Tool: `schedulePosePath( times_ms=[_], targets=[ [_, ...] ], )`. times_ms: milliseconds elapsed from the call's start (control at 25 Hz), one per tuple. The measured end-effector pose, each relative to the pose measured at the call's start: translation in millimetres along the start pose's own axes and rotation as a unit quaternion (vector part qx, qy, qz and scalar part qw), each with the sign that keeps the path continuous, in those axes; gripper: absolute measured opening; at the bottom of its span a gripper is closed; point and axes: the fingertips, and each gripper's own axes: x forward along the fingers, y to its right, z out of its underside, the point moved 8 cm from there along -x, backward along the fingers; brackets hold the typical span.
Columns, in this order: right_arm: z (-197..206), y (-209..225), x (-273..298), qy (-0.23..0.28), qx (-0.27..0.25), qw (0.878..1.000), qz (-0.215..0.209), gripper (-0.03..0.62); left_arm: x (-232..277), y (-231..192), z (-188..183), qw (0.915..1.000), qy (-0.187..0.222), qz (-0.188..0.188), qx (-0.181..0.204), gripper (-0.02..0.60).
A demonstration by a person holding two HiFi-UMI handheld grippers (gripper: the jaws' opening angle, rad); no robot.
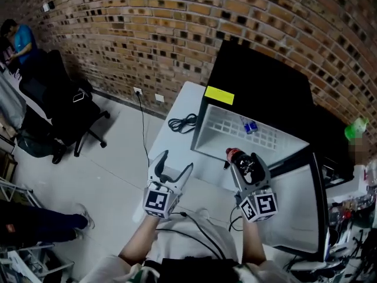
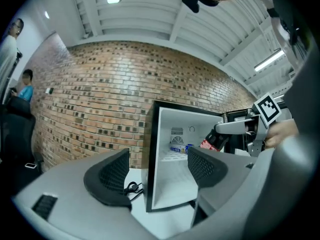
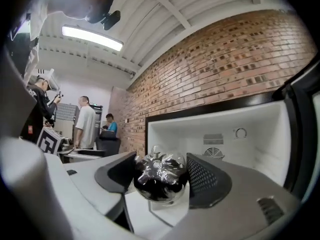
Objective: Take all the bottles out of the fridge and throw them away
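Note:
A black mini fridge (image 1: pixel 259 87) stands open on a white table (image 1: pixel 177 108), its door (image 1: pixel 294 205) swung out to the right. My right gripper (image 1: pixel 244 158) is shut on a dark bottle (image 1: pixel 234 154) with a red cap, held in front of the fridge opening. In the right gripper view the bottle's ribbed base (image 3: pixel 159 179) fills the gap between both pads of that gripper (image 3: pixel 160 171). A small blue item (image 1: pixel 250 127) lies on the white shelf inside. My left gripper (image 1: pixel 177 160) hangs open and empty to the left of the fridge; its own view shows the jaws (image 2: pixel 157 171) apart before the fridge (image 2: pixel 170 174).
A coiled black power cord (image 1: pixel 182 122) lies on the table left of the fridge. A black office chair (image 1: pixel 65 105) stands on the floor at the left. A brick wall (image 1: pixel 165 28) runs behind. People (image 3: pixel 85 126) stand far back.

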Motion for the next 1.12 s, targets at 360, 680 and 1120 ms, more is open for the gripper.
schedulePosePath(
  times_ms=[360,680,1120],
  targets=[
    [48.9,-83.1,60.1,-0.071,0.055,0.987,-0.133,0.325,-53.8,-50.8,10.0,0.9937,-0.007,-0.106,-0.037,0.364],
    [117.3,-179.4,108.9,-0.166,0.071,0.947,-0.267,0.325,-120.1,-105.5,59.5,0.9748,-0.067,-0.204,-0.061,0.364],
    [322.0,-288.6,148.5,-0.315,0.001,0.885,-0.343,0.325,-158.8,-177.2,228.0,0.9604,-0.142,-0.215,-0.107,0.364]
  ],
)
